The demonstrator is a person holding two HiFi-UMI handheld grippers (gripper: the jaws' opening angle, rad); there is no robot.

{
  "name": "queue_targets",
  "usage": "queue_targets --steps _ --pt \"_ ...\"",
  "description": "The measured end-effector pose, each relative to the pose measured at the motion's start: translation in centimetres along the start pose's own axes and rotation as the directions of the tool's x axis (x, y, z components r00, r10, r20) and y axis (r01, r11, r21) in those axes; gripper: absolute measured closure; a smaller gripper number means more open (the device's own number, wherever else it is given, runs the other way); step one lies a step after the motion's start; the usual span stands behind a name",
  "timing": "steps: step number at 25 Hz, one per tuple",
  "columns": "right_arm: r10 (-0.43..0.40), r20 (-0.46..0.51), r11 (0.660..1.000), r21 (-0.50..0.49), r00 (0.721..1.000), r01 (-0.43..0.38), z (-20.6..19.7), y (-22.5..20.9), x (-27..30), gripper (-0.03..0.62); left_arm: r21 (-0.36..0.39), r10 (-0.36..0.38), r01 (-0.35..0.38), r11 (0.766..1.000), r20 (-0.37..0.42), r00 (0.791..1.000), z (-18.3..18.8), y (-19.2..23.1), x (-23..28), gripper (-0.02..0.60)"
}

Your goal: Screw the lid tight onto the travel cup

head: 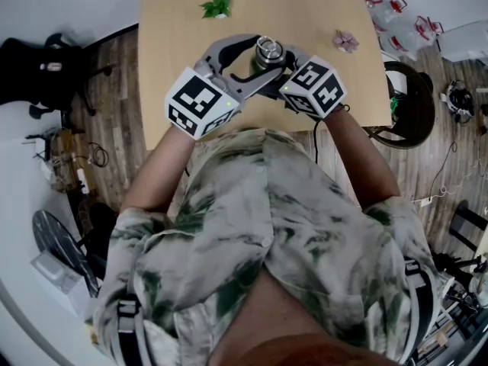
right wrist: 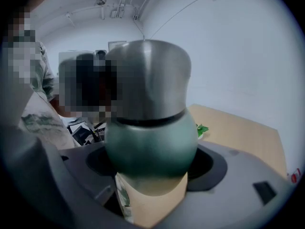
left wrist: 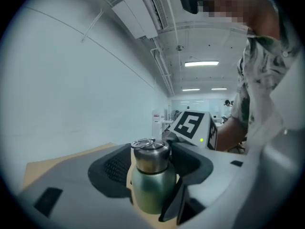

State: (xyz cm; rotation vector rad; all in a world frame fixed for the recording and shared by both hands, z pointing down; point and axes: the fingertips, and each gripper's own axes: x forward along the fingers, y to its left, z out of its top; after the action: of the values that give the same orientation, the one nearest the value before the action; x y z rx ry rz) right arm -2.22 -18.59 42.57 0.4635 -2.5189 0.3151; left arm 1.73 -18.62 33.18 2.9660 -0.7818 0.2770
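Observation:
The travel cup (head: 268, 52) stands upright near the wooden table's front edge, its steel lid (head: 268, 49) on top. In the left gripper view the cup (left wrist: 151, 187) has a green body and a steel lid (left wrist: 150, 155) with a ring. My left gripper (head: 258, 58) is shut on the green body, a pad on each side. My right gripper (head: 277, 72) comes from the opposite side. In the right gripper view the cup (right wrist: 150, 142) fills the frame and the right gripper (right wrist: 150, 178) is shut on its lower body, below the lid (right wrist: 147, 80).
A green leaf sprig (head: 217, 7) lies at the table's (head: 171, 44) far left and a pink flower piece (head: 345, 41) at the right. A dark chair (head: 409, 105) stands by the table's right side. Cables and gear lie on the floor.

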Motion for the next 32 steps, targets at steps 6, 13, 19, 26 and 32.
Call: queue_targets --steps 6,13,19,26,32 --pt "-0.023 -0.002 1.0 0.013 1.0 0.023 0.1 0.1 0.4 0.197 -0.033 0.121 -0.121 0.992 0.001 0.993 -0.1 0.4 0.1 0.318" --pt "-0.001 0.008 1.0 -0.001 1.0 0.001 0.4 0.4 0.5 0.197 0.016 0.015 -0.015 1.0 -0.014 1.0 -0.2 0.2 0.0 0.316" --pt "0.011 0.001 0.999 -0.04 1.0 -0.011 0.1 0.7 0.1 0.197 0.033 -0.085 0.085 0.996 0.002 0.996 0.0 -0.6 0.0 0.318" --pt "0.026 0.001 0.998 -0.051 1.0 -0.026 -0.4 1.0 0.1 0.197 0.036 -0.161 0.161 0.986 0.0 0.987 -0.3 -0.9 -0.1 0.318" --pt "0.017 0.0 0.999 -0.045 1.0 -0.017 -0.8 0.9 0.2 0.197 0.039 -0.169 0.169 0.985 -0.016 0.986 -0.8 -1.0 0.0 0.316"
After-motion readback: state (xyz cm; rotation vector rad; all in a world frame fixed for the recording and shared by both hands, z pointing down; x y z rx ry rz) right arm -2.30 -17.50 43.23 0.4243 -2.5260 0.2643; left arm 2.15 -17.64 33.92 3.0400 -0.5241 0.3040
